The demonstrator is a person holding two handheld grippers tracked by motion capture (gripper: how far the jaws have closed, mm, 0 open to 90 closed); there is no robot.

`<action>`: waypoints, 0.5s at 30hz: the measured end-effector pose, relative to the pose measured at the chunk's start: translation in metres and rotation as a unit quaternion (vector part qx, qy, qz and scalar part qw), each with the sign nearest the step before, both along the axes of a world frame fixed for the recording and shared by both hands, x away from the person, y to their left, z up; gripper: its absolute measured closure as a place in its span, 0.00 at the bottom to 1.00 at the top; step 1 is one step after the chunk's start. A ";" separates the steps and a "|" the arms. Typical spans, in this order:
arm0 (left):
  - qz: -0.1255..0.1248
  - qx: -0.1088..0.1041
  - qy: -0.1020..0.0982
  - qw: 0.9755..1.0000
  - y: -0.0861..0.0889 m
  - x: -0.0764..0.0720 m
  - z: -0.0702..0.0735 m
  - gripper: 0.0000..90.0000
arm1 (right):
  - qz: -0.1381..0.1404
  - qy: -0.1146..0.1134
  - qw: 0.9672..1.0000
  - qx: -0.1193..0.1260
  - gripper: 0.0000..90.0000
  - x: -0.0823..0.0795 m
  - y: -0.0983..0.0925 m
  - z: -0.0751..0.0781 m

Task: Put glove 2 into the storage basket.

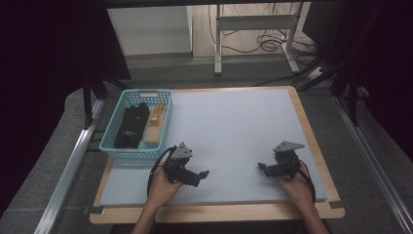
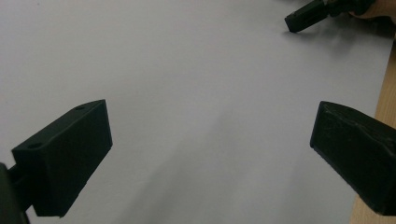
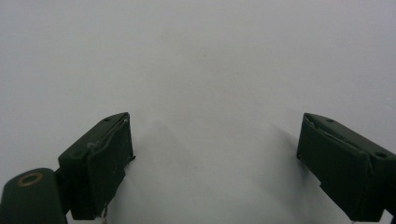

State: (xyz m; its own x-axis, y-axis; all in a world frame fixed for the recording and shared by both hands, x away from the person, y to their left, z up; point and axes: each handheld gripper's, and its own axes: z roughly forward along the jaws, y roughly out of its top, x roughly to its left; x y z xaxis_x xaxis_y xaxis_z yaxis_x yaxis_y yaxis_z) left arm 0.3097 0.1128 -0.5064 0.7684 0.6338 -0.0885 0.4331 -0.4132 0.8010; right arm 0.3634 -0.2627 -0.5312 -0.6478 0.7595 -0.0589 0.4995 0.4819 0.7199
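My left gripper (image 1: 204, 174) rests low over the pale blue mat (image 1: 234, 126) near its front left, held in a hand, jaws pointing right. In the left gripper view its jaws (image 2: 210, 154) stand wide apart with bare mat between them, and the tip of the other gripper (image 2: 303, 18) lies at the top right. My right gripper (image 1: 261, 167) sits near the mat's front right, jaws pointing left. The right gripper view has its jaws (image 3: 215, 158) wide apart over bare mat, holding nothing.
A turquoise basket (image 1: 113, 141) stands at the mat's left edge, holding a black object (image 1: 130, 126) and a tan object (image 1: 156, 124). The wooden table edge (image 1: 214, 214) runs along the front. Table legs and cables (image 1: 263, 41) lie beyond the far edge.
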 end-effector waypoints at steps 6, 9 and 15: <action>-0.003 0.003 0.007 1.000 0.000 -0.002 -0.009 0.00 | 0.000 0.000 1.000 0.000 0.11 0.000 0.000 0.000; -0.003 0.004 0.011 1.000 0.000 -0.002 -0.013 0.00 | 0.000 0.000 1.000 0.000 0.11 0.000 0.000 0.000; -0.004 0.005 0.017 1.000 -0.001 -0.003 -0.020 0.00 | 0.000 0.000 1.000 0.000 0.11 0.000 0.000 0.000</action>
State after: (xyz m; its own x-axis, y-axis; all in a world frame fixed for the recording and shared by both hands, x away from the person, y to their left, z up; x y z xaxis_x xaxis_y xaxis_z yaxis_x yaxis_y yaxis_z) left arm 0.3070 0.1123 -0.5267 0.7699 0.6290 -0.1080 0.4563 -0.4241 0.7822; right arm 0.3634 -0.2626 -0.5312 -0.6477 0.7596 -0.0590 0.4995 0.4818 0.7200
